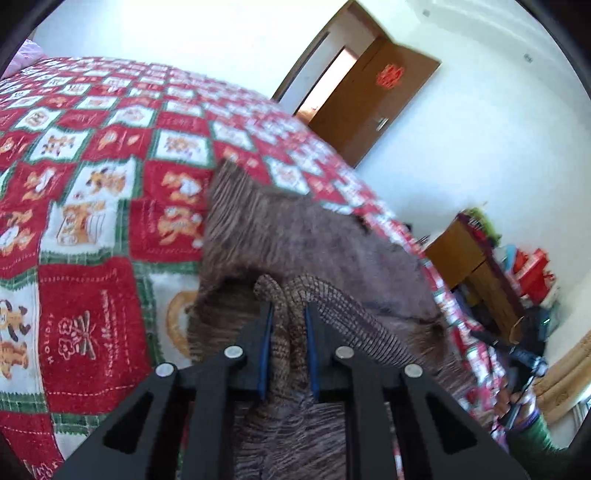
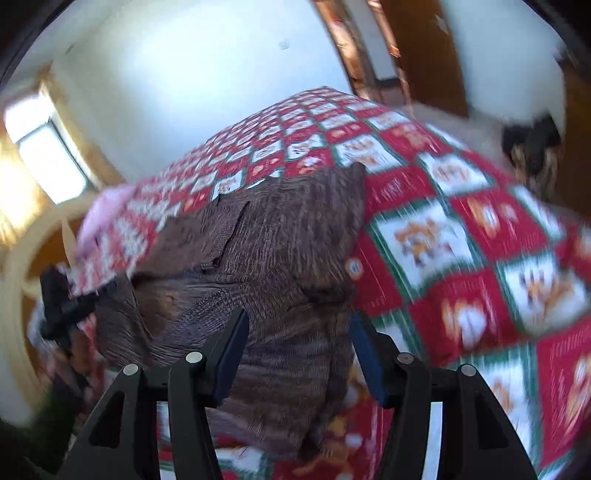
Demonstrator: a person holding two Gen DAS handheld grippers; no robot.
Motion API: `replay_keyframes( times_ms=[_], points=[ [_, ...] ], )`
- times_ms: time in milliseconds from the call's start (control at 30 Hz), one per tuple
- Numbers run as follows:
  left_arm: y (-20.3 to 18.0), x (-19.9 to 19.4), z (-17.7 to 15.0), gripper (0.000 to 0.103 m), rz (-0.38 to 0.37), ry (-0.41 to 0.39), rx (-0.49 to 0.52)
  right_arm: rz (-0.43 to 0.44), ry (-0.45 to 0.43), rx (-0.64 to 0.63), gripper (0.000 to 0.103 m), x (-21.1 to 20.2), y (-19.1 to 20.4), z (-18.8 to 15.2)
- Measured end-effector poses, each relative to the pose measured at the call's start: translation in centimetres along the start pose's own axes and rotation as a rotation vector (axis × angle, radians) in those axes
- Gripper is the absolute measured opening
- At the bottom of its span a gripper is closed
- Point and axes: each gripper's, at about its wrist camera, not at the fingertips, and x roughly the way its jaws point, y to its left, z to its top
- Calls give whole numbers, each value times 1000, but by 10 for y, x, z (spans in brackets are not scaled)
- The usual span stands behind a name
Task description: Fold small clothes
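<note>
Garment [image 1: 314, 240] on quilt [image 1: 92, 184]

A bed [image 1: 110, 155] covered by a red, white and green patchwork quilt [image 1: 92, 240] with cartoon squares carries a brown ribbed knit garment [image 1: 295, 236], which lies rumpled near the bed's edge; something pink [image 2: 107, 214] sits at a far corner

Bed covered by a quilt [image 1: 92, 192] of red and white squares with green borders and orange cartoon animals. Behind it, white wall [image 1: 184, 33] and an open brown door [image 1: 373, 107] bearing a red emblem [image 1: 389, 75]. At right, wooden cabinet [image 1: 465, 254] beside blurred clutter. Bright window [image 2: 48, 166] at left in the right wrist view. Pink cloth [image 2: 107, 210] at quilt's far edge.
</note>
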Motion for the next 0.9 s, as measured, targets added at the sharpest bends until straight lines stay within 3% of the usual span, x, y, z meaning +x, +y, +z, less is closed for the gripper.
replay_keyframes(
  times_ms=[100, 167, 367, 433, 467, 533, 667, 900],
  points=[
    [2, 7, -3, 18, 10, 25, -9, -54, 33, -110, 58, 19, 12, 8],
    [4, 8, -4, 18, 12, 19, -12, -40, 64, -147, 58, 31, 17, 11],
    [8, 10, -4, 18, 15, 23, -25, -15, 176, -131, 58, 73, 21, 15],
    [6, 9, -5, 18, 18, 15, -16, -56, 196, -149, 58, 83, 23, 11],
    [5, 9, -5, 18, 20, 12, -9, -71, 185, -170, 56, 83, 27, 9],
    [2, 6, -7, 17, 34, -2, 5, -79, 178, -189, 10, 81, 33, 6],
    [-8, -7, -9, 15, 21, -51, 42, -55, 170, -160, 10, 66, 37, 2],
    [-21, -32, 6, 14, 37, -147, 35, -43, 29, -161, 10, 15, 56, 13]
  ],
)
